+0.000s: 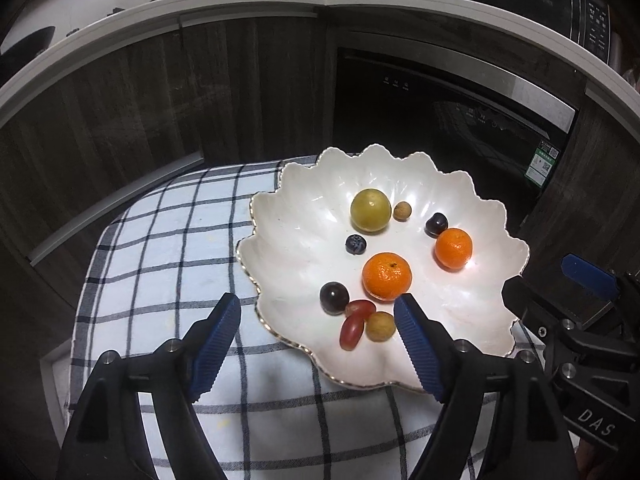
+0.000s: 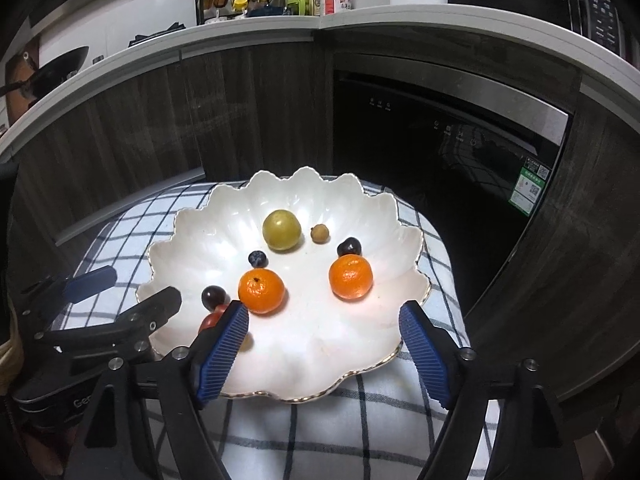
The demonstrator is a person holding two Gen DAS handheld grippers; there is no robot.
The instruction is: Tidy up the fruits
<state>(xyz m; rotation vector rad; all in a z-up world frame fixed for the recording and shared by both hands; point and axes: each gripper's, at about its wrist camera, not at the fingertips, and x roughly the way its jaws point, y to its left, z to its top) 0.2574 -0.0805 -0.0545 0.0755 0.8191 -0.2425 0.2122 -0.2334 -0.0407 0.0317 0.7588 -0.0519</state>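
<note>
A white scalloped plate [image 1: 304, 208] [image 2: 200, 240] rests on a checked cloth. On it lie a yellow-green round fruit [image 1: 371, 210] [image 2: 281, 229], two mandarins [image 1: 387, 276] [image 1: 453, 248] [image 2: 261, 292] [image 2: 351, 277], a blueberry [image 1: 355, 244] [image 2: 257, 259], two dark grapes [image 1: 334, 297] [image 1: 436, 224], two red grape tomatoes [image 1: 352, 331] and two small tan longans [image 1: 402, 211] [image 1: 380, 326]. My left gripper [image 1: 318, 310] stands open over the plate's near left rim, nothing between its pads. My right gripper [image 2: 324, 320] stands open above the plate's near part, holding nothing.
The checked cloth [image 1: 160, 248] covers a small table. Dark cabinet doors [image 1: 120, 120] and a black built-in appliance [image 1: 440, 112] stand behind it. A white counter [image 2: 360, 16] above carries bottles, a spice rack and a white cooker. The right gripper's body [image 1: 580, 320] sits by the plate's right edge.
</note>
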